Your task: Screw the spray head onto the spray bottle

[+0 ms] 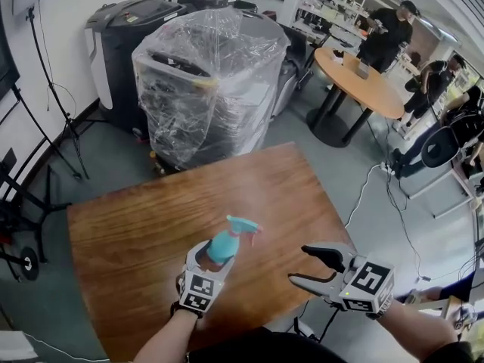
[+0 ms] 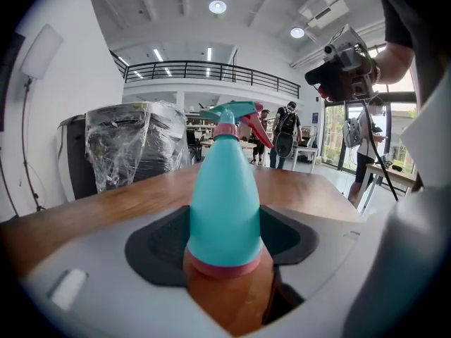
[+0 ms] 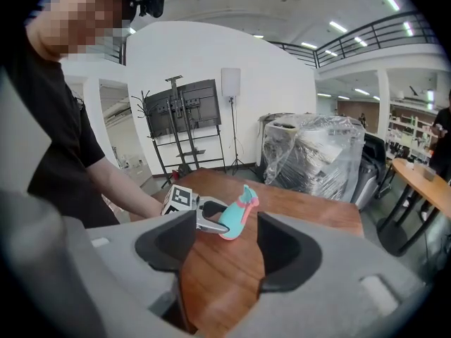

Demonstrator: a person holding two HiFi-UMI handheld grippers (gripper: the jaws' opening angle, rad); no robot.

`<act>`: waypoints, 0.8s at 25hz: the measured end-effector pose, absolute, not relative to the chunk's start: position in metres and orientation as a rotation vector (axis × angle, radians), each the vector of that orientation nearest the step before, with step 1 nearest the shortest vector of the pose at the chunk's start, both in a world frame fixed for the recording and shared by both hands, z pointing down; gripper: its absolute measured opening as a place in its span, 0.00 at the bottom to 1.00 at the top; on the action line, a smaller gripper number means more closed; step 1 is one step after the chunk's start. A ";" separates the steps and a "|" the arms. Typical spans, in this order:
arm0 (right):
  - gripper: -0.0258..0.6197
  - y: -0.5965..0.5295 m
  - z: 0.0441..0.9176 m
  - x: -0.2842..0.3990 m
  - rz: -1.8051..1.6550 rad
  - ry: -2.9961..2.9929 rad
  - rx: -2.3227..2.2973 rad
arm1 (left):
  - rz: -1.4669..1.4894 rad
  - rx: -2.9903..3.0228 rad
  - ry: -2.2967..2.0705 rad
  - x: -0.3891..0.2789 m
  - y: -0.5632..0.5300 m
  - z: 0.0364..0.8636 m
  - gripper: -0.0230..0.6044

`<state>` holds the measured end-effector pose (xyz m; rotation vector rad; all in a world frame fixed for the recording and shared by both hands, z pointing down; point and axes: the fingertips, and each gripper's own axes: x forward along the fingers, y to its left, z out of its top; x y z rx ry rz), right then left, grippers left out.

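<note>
Your left gripper (image 1: 215, 257) is hiding the spray bottle's (image 1: 225, 240) lower half in the head view, and your forearms (image 1: 162, 342) are running off the bottom edge.

You're in an open lab hall: plastic-wrapped machine (image 1: 208, 82) at twelve o'clock, round table (image 1: 359, 82) at two, mezzanine railing (image 2: 211, 67) above.

spray bottle (image 1: 223, 246): teal, pink collar | table (image 1: 136, 240): brown woodgrain | right tongs (image 3: 227, 245): grey and black
</note>
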<state>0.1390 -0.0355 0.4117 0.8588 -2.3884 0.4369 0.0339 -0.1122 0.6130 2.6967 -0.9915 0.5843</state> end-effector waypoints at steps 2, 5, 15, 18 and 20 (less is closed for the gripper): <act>0.44 -0.035 0.414 0.139 0.433 -2.390 0.857 | 0.596 2.707 -0.992 0.034 -0.111 0.612 0.56; 0.44 -0.035 0.416 0.135 0.429 -2.394 0.849 | 0.618 2.717 -0.991 0.029 -0.106 0.614 0.56; 0.44 -0.032 0.422 0.120 0.422 -2.421 0.799 | 0.664 2.687 -1.044 -0.001 -0.096 0.621 0.57; 0.44 -0.030 0.423 0.116 0.421 -2.422 0.789 | 0.675 2.661 -1.057 -0.009 -0.091 0.628 0.56; 0.44 -0.031 0.423 0.113 0.418 -2.423 0.784 | 0.677 2.648 -1.065 -0.013 -0.091 0.629 0.56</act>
